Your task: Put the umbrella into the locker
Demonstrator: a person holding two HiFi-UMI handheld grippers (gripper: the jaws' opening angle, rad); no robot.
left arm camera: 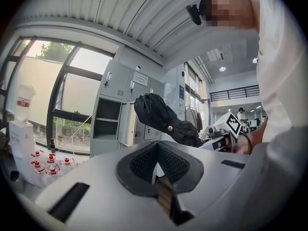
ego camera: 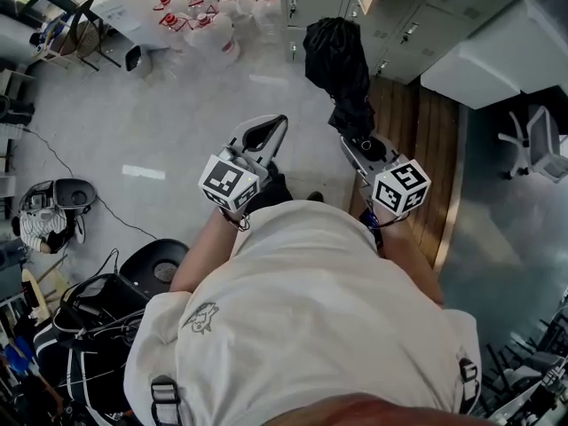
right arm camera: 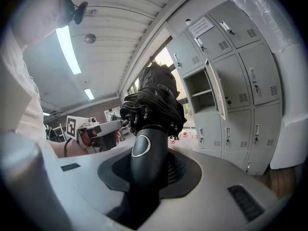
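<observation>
A folded black umbrella point(ego camera: 335, 56) sticks out ahead of my right gripper point(ego camera: 362, 145), which is shut on its rounded black handle point(right arm camera: 147, 158). In the right gripper view the bunched canopy point(right arm camera: 154, 105) rises above the handle. A grey locker bank point(right arm camera: 226, 76) stands to the right, one compartment point(right arm camera: 201, 93) open with its door swung out. My left gripper point(ego camera: 277, 124) is held beside the right one, shut with nothing between its pads point(left arm camera: 144, 165). From the left gripper view the umbrella point(left arm camera: 161, 114) shows in front of the lockers point(left arm camera: 115, 114).
Several water jugs with red caps point(ego camera: 209, 11) stand on the floor at the far left. A black stool point(ego camera: 160, 264) and bags lie near my left side. A wooden floor strip point(ego camera: 426, 140), a white block point(ego camera: 497, 51) and an office chair point(ego camera: 537, 140) are to the right.
</observation>
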